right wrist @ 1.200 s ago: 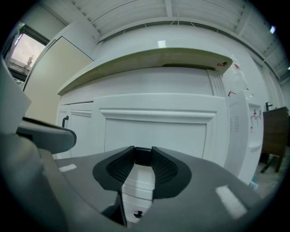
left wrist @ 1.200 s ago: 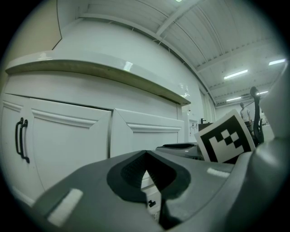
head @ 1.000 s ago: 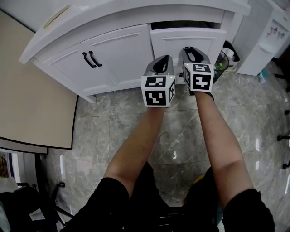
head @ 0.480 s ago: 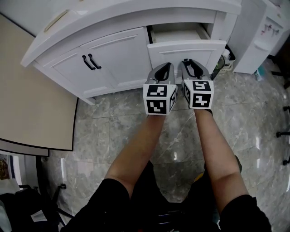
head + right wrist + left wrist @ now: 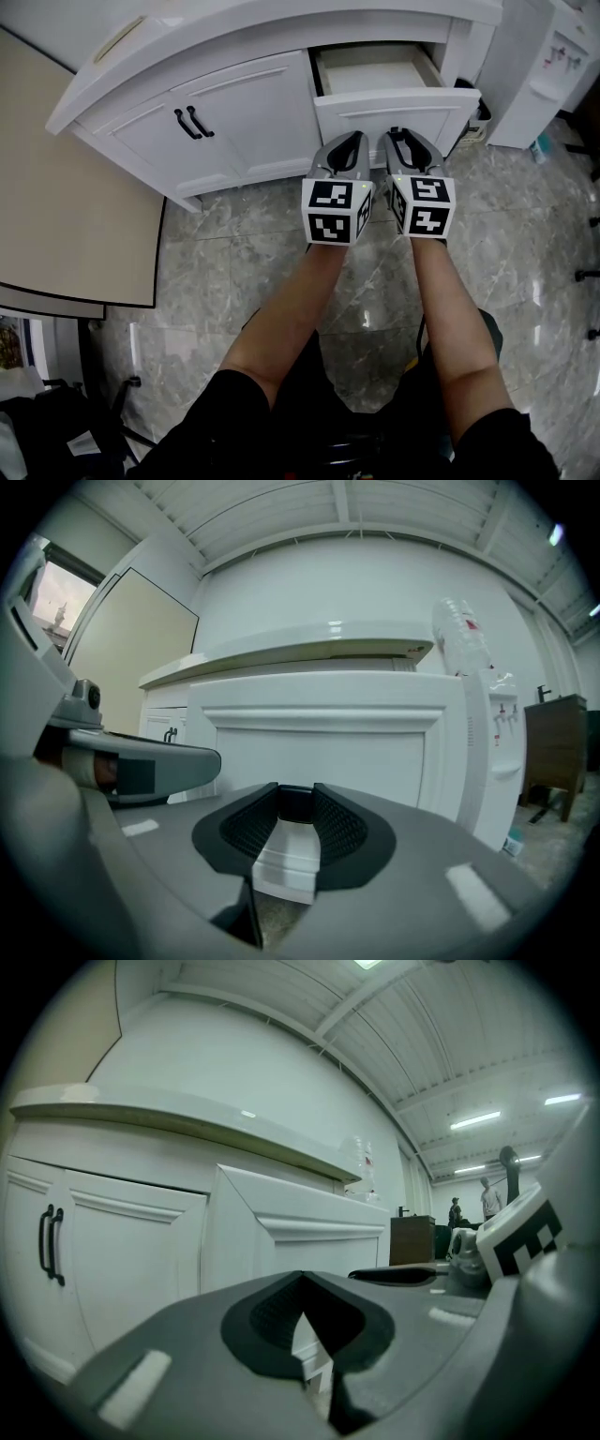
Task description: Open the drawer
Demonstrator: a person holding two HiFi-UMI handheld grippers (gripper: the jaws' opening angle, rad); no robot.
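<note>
The white drawer [image 5: 394, 105] stands pulled out from the white cabinet, and its pale inside [image 5: 373, 67] shows empty. My right gripper [image 5: 398, 134] is at the middle of the drawer front [image 5: 319, 733], shut on a small dark handle [image 5: 294, 803] held between its pads. My left gripper [image 5: 348, 141] hovers just left of it, below the drawer front [image 5: 309, 1232]. Its jaws meet at the tip and hold nothing [image 5: 300, 1281].
Left of the drawer are two cabinet doors with black handles [image 5: 192, 122]. A beige tabletop [image 5: 66, 216] lies at the left. A white water dispenser [image 5: 553, 66] and a bin [image 5: 480, 114] stand at the right. Grey marble floor [image 5: 234, 253] lies below, with my legs at the bottom.
The drawer has slid out of the cabinet toward me. Both grippers have moved back with it, the right one staying at the drawer front.
</note>
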